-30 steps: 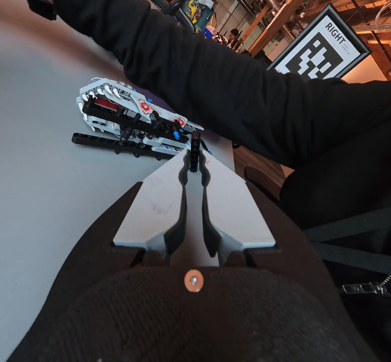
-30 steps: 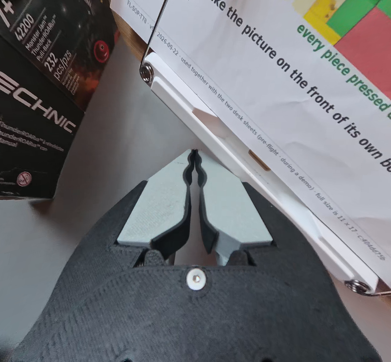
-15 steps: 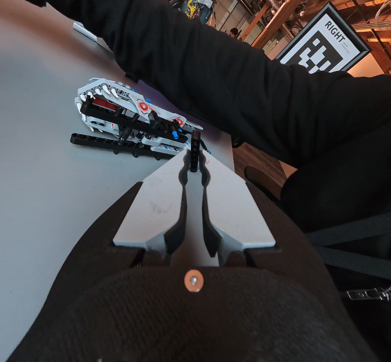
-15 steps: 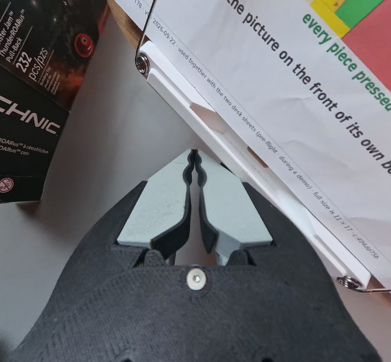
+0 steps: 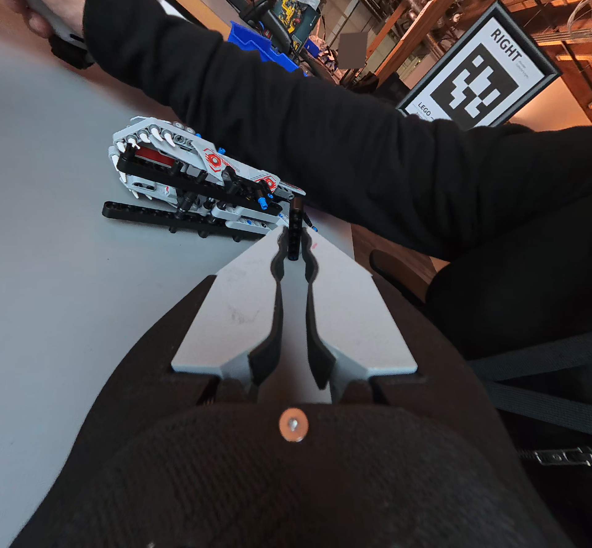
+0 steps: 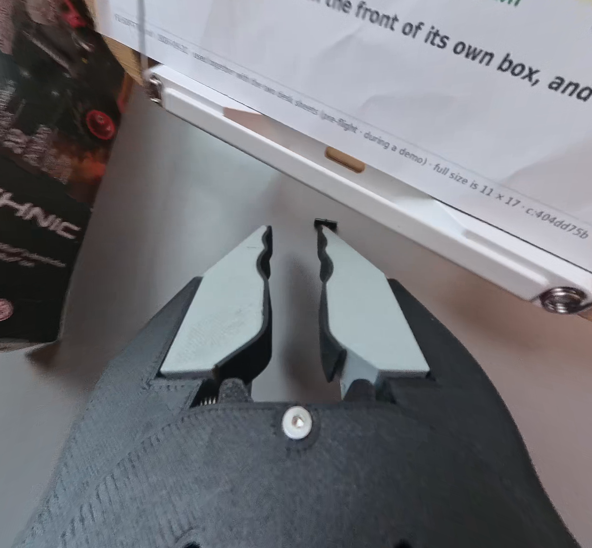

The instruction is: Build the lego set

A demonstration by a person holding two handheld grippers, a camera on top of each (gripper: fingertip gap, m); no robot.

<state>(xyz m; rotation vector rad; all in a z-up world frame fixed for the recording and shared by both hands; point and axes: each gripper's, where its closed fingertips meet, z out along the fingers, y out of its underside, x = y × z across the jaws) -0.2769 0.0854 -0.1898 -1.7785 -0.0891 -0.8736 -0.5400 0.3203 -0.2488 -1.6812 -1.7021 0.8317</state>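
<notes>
The left gripper [image 5: 294, 238] is clenched on a short black perforated lego beam [image 5: 295, 232], which stands upright between the fingertips with its upper end poking out above them. Just beyond that beam, and a little to its left in the left wrist view, lies the partly built lego model [image 5: 195, 177]: a long grey-and-white plastic body with red hexagon markings, white teeth along its far end, blue pins, and a long black beam with holes running along its near side. The model rests on the pale grey table [image 5: 64, 292]; its near end is just beside the held beam (whether the two touch cannot be told). Above the model a black sleeve [image 5: 320, 122] crosses the view. Behind the sleeve stands a black-framed sign with a black-and-white square marker [image 5: 477, 84].

The right gripper [image 6: 294, 231] is released, its grey fingers [image 6: 224, 305] spread apart with bare table between them. A tiny black lego piece [image 6: 324, 223] sits at the tip of the right finger, touching it and not pinched. Past that piece runs the white plastic ledge of a document stand [image 6: 336, 173] carrying a large printed white sheet with coloured blocks [image 6: 352, 52]. To the left of the stand, a dark lego box [image 6: 41, 180] stands on the table, somewhat blurred.
</notes>
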